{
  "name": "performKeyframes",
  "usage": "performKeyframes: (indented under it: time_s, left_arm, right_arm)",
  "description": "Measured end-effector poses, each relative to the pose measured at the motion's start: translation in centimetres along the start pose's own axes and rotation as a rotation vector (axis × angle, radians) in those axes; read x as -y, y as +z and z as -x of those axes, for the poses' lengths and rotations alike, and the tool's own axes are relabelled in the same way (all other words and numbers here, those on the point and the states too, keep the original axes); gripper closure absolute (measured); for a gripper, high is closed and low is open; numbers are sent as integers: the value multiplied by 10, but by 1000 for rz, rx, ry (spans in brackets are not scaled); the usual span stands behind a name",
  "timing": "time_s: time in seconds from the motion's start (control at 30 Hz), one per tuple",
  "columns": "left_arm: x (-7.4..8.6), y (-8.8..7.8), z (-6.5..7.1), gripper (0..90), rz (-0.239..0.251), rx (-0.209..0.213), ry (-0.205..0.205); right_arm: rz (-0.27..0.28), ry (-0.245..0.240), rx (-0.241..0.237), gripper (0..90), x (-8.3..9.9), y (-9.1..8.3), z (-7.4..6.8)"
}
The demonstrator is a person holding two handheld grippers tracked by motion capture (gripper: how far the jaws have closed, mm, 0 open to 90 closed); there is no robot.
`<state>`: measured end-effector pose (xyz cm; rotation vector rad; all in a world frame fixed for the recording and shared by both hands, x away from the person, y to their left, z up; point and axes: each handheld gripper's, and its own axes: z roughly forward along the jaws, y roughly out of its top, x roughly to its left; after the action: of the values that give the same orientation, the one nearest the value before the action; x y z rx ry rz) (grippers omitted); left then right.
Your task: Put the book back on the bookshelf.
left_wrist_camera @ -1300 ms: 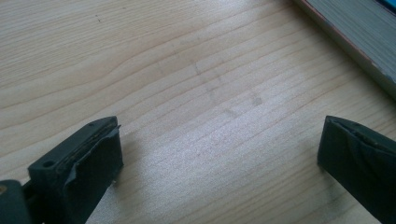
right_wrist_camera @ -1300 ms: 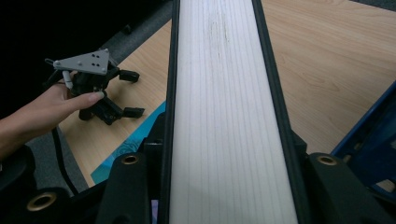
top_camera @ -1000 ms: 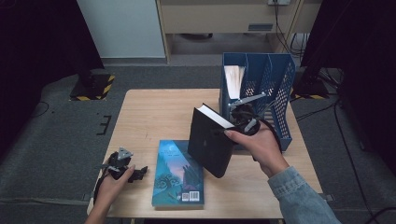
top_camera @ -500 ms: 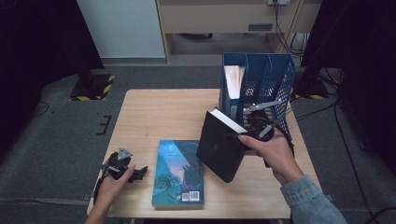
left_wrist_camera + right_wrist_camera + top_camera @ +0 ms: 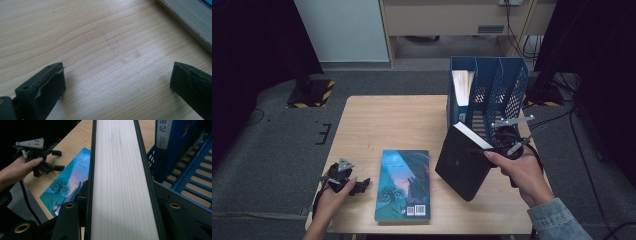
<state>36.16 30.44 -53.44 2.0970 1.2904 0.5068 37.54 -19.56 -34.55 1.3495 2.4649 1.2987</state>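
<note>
The right gripper [image 5: 492, 147] is clamped on a black book [image 5: 463, 161], its jaws on the two covers with the pale page edge [image 5: 120, 182] running up between them. The book is held tilted above the right half of the table [image 5: 392, 120], its upper corner just beside the front of the blue file rack [image 5: 507, 85] at the right rear. A blue volume [image 5: 167, 147] stands in the rack; its spine bears Chinese characters, the rest unreadable. The left gripper [image 5: 362, 185] rests near the front left corner, jaws spread wide over bare wood with nothing between them. A teal book [image 5: 404, 182] lies flat at the front edge, between the two grippers, with a barcode near its lower edge. Open tabletop remains across the rear left.
</note>
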Motion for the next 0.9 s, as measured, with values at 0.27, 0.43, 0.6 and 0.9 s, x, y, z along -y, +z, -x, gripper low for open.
performKeyframes:
  time_s: [0.27, 0.43, 0.6, 0.9]
  left_arm:
    - [0, 0, 0, 0, 1, 0, 0]
    - [0, 0, 0, 0, 3, 0, 0]
    - [0, 1, 0, 0, 5, 2, 1]
    - [-1, 1, 0, 0, -2, 3, 6]
  right_arm:
    - [21, 12, 5, 526, 10, -21, 5]
    - [51, 34, 2, 526, 8, -34, 8]
    - [71, 33, 14, 526, 1, -49, 9]
    - [96, 33, 12, 526, -16, -72, 9]
